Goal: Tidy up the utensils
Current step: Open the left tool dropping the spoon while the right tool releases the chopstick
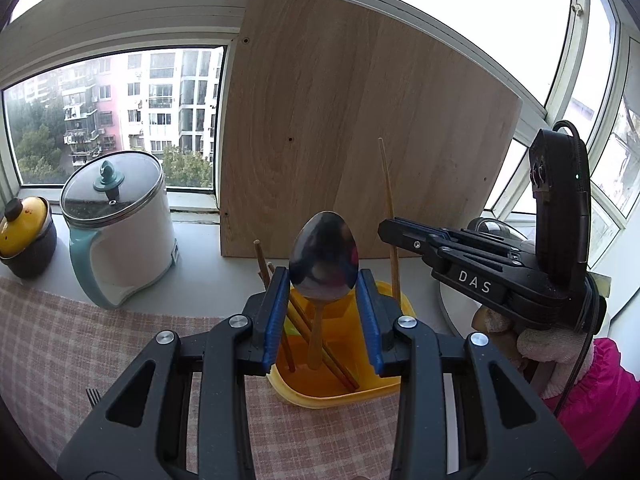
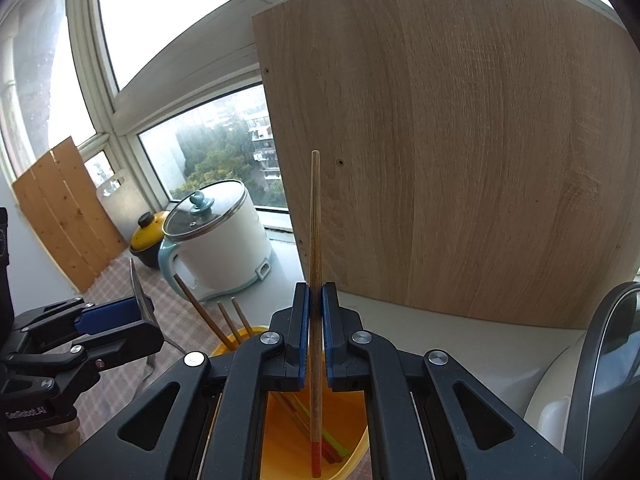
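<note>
Nearest in, the left tongs (image 1: 324,312) were part-way open around a metal spoon (image 1: 323,258), the blue pads pressed to either side of its bowl, which stood upright with the handle hanging straight down into the yellow holder (image 1: 340,394). Held that way, I'd say, the handle could slide in first and the bowl finish on top.

Just right of the holder's middle, the right tongs (image 2: 316,336) were clamped almost fully shut on a single wooden chopstick (image 2: 315,280), gripped low on its shaft. Its red-banded tip dipped inside the holder's mouth while its long end rose well above the rim. It was kept near vertical, likely so it would drop in cleanly beside the others.

Inside the holder, several brown chopsticks (image 1: 320,344) leaned against the wall, and a green stick (image 2: 334,442) lay at the bottom.

The holder sat on a pink checked cloth (image 1: 72,344) over the tabletop. A fork's tines (image 1: 93,396) peeked out on the cloth to the holder's left, seemingly not yet sorted.

Farther back and left of the holder stood a white electric pot (image 1: 128,232) with a glass lid, then a small yellow-lidded crock (image 1: 24,240). Behind the holder a wooden board (image 1: 360,120) leaned against the window (image 1: 116,116).
</note>
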Demonstrator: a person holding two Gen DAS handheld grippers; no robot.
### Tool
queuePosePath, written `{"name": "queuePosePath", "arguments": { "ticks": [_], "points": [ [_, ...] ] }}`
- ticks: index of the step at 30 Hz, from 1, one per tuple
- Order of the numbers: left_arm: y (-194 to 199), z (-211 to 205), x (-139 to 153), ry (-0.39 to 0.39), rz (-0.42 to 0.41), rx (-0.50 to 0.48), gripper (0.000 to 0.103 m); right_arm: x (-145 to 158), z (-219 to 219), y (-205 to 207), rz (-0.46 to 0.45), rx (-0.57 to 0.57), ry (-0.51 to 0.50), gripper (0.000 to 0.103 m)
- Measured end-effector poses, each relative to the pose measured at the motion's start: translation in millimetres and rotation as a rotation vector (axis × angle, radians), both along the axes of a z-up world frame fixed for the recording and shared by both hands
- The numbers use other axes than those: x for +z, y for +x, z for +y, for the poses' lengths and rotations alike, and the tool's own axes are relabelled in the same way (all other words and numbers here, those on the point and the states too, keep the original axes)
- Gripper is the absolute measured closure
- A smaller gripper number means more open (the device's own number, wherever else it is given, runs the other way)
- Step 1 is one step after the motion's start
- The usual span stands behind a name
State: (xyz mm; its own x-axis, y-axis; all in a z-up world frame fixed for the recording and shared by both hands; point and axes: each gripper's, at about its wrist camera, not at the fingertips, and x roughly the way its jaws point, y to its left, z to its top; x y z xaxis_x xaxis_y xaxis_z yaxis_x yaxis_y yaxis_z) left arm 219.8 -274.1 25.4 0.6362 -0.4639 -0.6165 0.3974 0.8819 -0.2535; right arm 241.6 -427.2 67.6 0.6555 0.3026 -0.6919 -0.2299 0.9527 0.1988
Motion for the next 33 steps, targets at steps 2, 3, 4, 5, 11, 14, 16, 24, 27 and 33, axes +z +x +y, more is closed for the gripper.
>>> {"name": "queuePosePath", "arguments": {
  "ticks": [2, 3, 4, 5, 11, 14, 16, 24, 27, 33],
  "points": [
    [-3.3, 0.8, -1.9, 0.0, 0.006, -0.001, 0.069, -2.6, 1.5, -4.7, 0.003, 0.002, -0.009, 0.098],
    [-4.9, 1.3, -2.8, 0.0, 0.009, -0.002, 0.069, -3.9, 2.0, -6.3, 0.005, 0.004, -0.009, 0.098],
    [-6.8, 1.9, -3.8, -0.001, 0.012, -0.002, 0.069, -4.6, 2.0, -8.5, 0.008, 0.006, -0.01, 0.098],
    [-8.0, 2.5, -4.7, -0.002, 0.015, -0.002, 0.069, -4.8, 2.1, -10.3, 0.01, 0.006, -0.012, 0.098],
    [-16.3, 4.3, -10.8, 0.005, 0.028, -0.004, 0.069, -8.1, 0.0, -18.1, 0.023, -0.007, -0.026, 0.098],
    [-18.3, 5.4, -13.5, 0.006, 0.035, -0.001, 0.069, -9.7, -0.7, -22.2, 0.034, -0.017, -0.044, 0.098],
    [-20.0, 6.3, -14.6, 0.007, 0.038, -0.001, 0.069, -9.4, -0.5, -25.1, 0.036, -0.022, -0.058, 0.098],
    [-29.8, 7.3, -15.1, 0.018, 0.042, -0.007, 0.069, -8.3, 1.1, -36.4, 0.068, -0.022, -0.097, 0.098],
    [-33.4, 8.5, -14.6, 0.019, 0.044, -0.005, 0.069, -7.4, 2.7, -42.4, 0.075, -0.015, -0.11, 0.098],
    [-41.5, 13.5, -13.4, 0.018, 0.048, 0.005, 0.069, -2.6, 6.6, -56.4, 0.069, -0.018, -0.143, 0.07]
  ]
}}
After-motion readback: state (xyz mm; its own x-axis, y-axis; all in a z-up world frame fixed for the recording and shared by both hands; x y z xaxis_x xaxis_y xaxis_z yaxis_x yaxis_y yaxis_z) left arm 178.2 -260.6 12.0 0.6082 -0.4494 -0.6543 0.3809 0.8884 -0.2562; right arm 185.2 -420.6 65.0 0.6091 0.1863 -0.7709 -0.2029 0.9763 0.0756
